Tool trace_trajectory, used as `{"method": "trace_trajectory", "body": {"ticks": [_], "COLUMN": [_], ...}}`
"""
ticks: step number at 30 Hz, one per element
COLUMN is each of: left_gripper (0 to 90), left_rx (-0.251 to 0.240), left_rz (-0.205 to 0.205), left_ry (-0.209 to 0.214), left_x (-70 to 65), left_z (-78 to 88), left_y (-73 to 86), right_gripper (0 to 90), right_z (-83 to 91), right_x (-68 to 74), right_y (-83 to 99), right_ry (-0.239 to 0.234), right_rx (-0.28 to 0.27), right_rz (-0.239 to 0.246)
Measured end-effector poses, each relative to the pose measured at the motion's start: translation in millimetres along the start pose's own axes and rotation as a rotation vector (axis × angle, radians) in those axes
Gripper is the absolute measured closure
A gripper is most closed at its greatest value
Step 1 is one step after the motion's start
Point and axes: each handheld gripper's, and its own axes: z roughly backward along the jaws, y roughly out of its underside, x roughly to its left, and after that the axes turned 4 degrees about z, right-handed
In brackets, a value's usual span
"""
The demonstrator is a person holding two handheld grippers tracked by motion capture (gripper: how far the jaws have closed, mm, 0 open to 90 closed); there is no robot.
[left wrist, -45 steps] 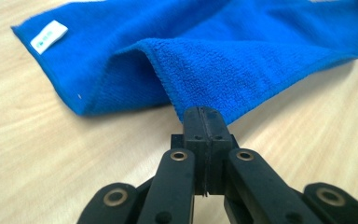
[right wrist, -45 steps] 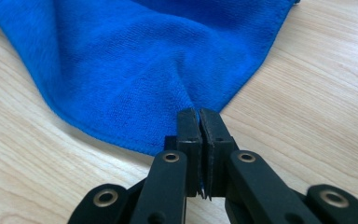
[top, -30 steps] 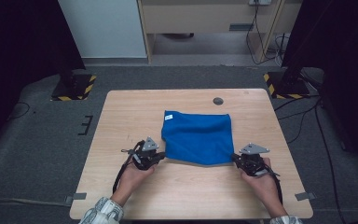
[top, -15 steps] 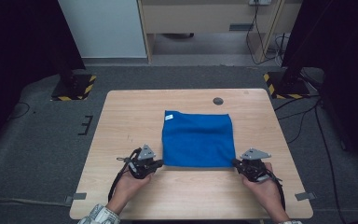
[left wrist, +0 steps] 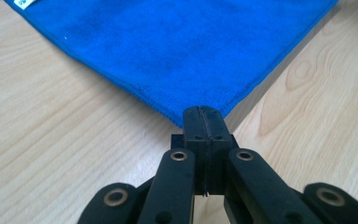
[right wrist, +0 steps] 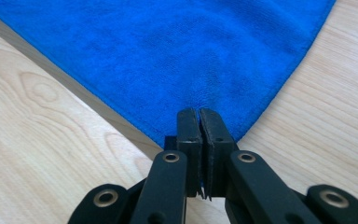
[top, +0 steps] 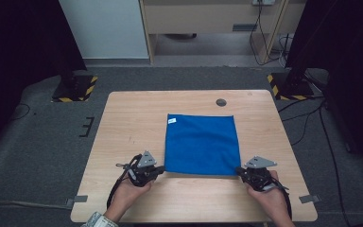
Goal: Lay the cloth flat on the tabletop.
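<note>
1. Where the high view looks down on the bench (top: 123, 123), the blue cloth (top: 202, 144) lies flat right of centre, its white tag (top: 171, 121) at the far left corner; the left hand-held gripper (top: 159, 169) sits at the near left corner and the right hand-held gripper (top: 240, 170) at the near right corner.
2. In the left gripper view, the jaws are closed together on the corner of the blue cloth (left wrist: 191, 51); the hem runs straight away on both sides.
3. In the right gripper view, the jaws are likewise pinched shut on the other near corner of the blue cloth (right wrist: 177, 51); the fabric puckers slightly at the grip.
4. Step in hand, as judged: both near corners secured, cloth spread flat; the next move probably calls for lifting both corners together and carrying them evenly toward the far edge, keeping the hem taut.
</note>
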Motion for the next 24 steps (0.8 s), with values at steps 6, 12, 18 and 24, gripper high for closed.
{"method": "trace_trajectory", "body": {"ticks": [6,12,18,24], "left_gripper": [90.0,90.0,58.8,34.3], "left_rx": [0.012,0.016,-0.022,-0.064], "left_rz": [0.013,0.02,0.062,0.085], "left_ry": [0.0,0.006,-0.039,-0.066], "left_x": [0.6,-1.6,1.4,10.1], "left_z": [6.1,7.5,8.5,9.1], "left_y": [6.9,9.9,12.3,9.0], "right_gripper": [87.4,85.5,56.4,34.4], "right_z": [0.9,4.0,7.0,4.5], "right_x": [4.5,7.8,7.9,3.7], "right_y": [0.3,1.7,-0.4,-3.0], "right_ry": [-0.014,-0.007,0.014,0.056], "right_rx": [0.007,0.006,-0.011,-0.05], "right_rz": [0.011,0.02,0.004,-0.025]}}
